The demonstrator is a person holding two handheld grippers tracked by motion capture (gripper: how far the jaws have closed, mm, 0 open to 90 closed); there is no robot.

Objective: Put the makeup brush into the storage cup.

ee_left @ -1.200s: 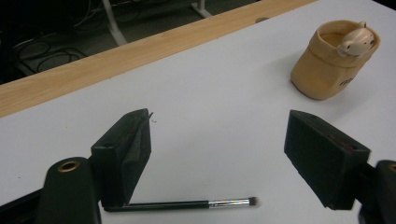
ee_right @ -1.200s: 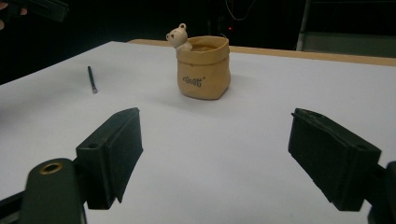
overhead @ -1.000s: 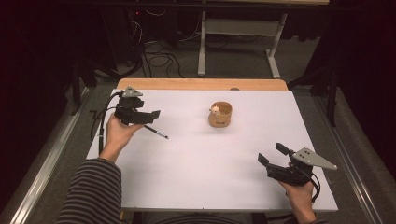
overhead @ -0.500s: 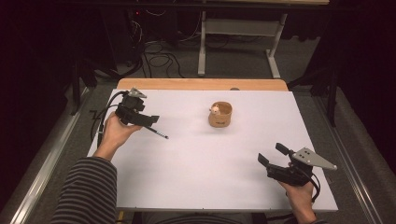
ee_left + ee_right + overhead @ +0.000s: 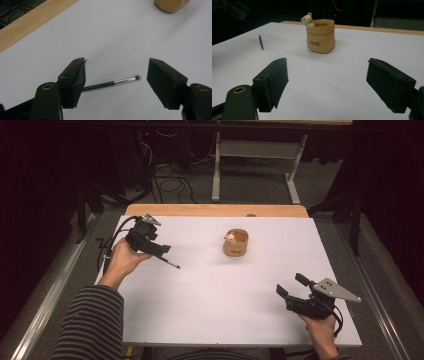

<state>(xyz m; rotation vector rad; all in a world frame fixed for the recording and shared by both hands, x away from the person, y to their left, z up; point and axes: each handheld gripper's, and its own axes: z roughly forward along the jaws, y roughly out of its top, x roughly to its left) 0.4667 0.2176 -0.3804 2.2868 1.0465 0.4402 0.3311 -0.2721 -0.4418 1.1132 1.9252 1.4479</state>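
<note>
High view, table: white table top (image 5: pixel 220 305) with a wooden strip (image 5: pixel 215 210) along its far edge; dark floor with cables beyond it.
Open room: wide bare surface between the two grippers and across the near half of the table; the only standing item is the tan pouch (image 5: pixel 236 243) at centre-far, with a small bear figure (image 5: pixel 230 237) at its rim.
Left hand pose: left hand (image 5: pixel 121 261) at the far-left part of the table, striped sleeve (image 5: pixel 90 322) coming in from the bottom left; left gripper (image 5: pixel 165 251) points right and slightly toward the near edge, close over the surface.
Left gripper state: jaws have just been closing and stand moderately wide; in the left gripper view the pads do not press on anything.
Brush position: thin black brush (image 5: pixel 112 83) lies flat on the table, between and below the left jaws; handle end hidden behind one jaw, silver ferrule and bristle tip pointing at the other jaw, apart from it.
Right hand pose: right hand (image 5: pixel 320 332) near the near-right corner, close to the table's front edge; right gripper (image 5: pixel 290 287) points left and away.
Right gripper state: jaws wide, nothing between them.
Right gripper view: pouch straight ahead, well apart; brush far off at left.
</note>
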